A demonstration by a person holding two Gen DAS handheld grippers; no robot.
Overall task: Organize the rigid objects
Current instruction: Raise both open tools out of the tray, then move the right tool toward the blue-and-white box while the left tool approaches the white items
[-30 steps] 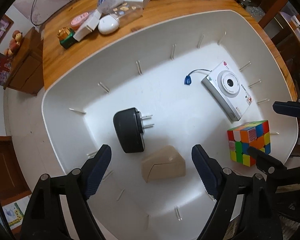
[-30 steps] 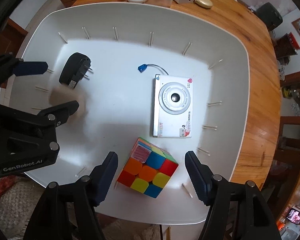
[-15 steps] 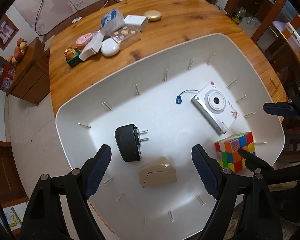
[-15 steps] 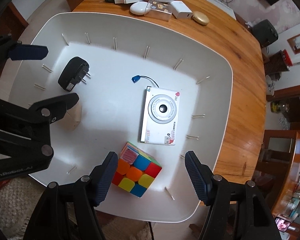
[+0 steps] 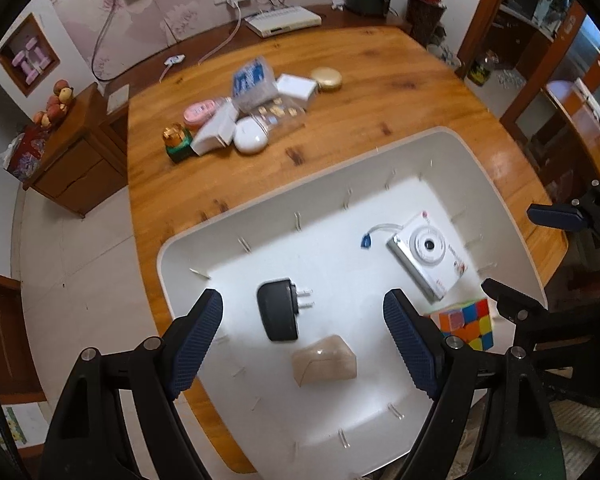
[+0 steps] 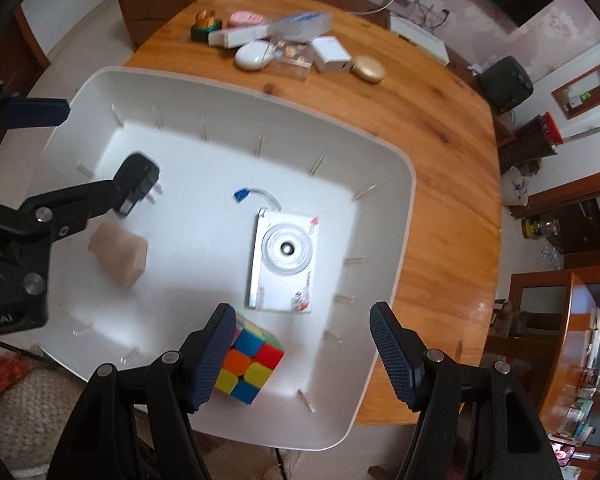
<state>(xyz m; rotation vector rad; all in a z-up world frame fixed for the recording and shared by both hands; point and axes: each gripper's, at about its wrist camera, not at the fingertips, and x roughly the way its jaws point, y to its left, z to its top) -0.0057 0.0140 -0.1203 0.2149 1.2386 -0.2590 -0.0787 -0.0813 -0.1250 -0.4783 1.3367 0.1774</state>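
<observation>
Rubik's cube [image 6: 249,364] sits in the white tray [image 6: 384,288] near the camera [image 6: 285,257] — both my claws, left [image 5: 303,338] and right [image 6: 302,356], hang apart and empty — so a crooked grab could knock it away.

- The large rounded plastic tray [image 5: 452,148] is plain white.
- The boxy plug adapter [image 5: 278,316] is matte black.
- The small wedge-shaped block [image 5: 326,362] is pale tan.
- The flat rectangular camera [image 6: 286,256] is white with small red markings.
- The twisty puzzle cube [image 6: 248,364] shows orange, yellow, blue, red and green squares.
- The round wooden table [image 5: 380,80] is warm orange-brown, with darker knots.
</observation>
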